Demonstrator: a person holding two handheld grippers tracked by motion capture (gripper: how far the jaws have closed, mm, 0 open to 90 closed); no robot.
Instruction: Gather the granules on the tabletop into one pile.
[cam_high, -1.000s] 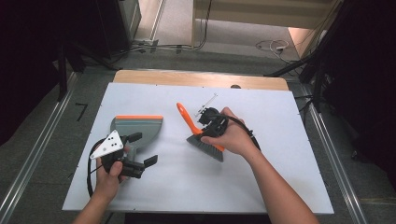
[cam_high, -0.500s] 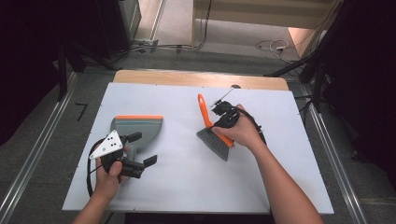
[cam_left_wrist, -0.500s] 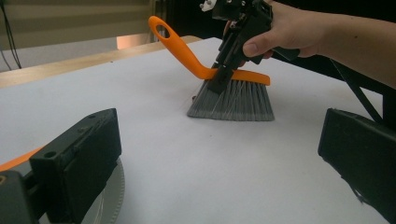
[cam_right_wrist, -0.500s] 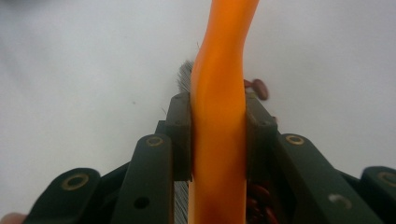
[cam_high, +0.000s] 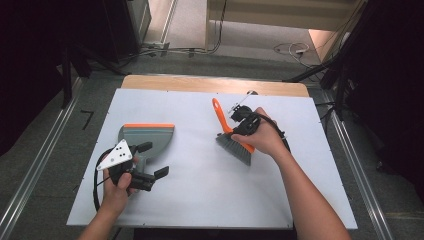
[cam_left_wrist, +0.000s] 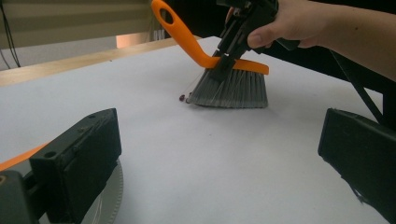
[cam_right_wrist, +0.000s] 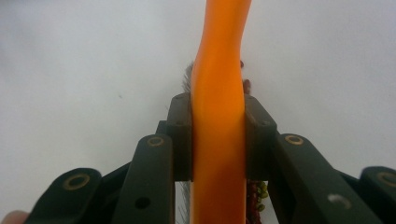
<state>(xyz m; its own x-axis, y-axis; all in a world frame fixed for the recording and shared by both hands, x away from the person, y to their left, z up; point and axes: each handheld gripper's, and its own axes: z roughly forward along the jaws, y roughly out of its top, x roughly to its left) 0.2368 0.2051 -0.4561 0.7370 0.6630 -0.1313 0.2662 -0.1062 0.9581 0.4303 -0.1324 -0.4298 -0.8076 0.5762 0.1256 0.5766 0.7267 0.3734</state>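
High view: right gripper clamped on orange brush at handle base, bristles down on white table, handle slanting away past the jaws. Left gripper gaping, nothing held, grey dustpan just ahead of its jaws. Left gripper view: jaws spread wide; brush well ahead, bristles touching table, small dark crumbs at bristle edge. Right gripper view: both pads pressed against orange handle running straight ahead between them.
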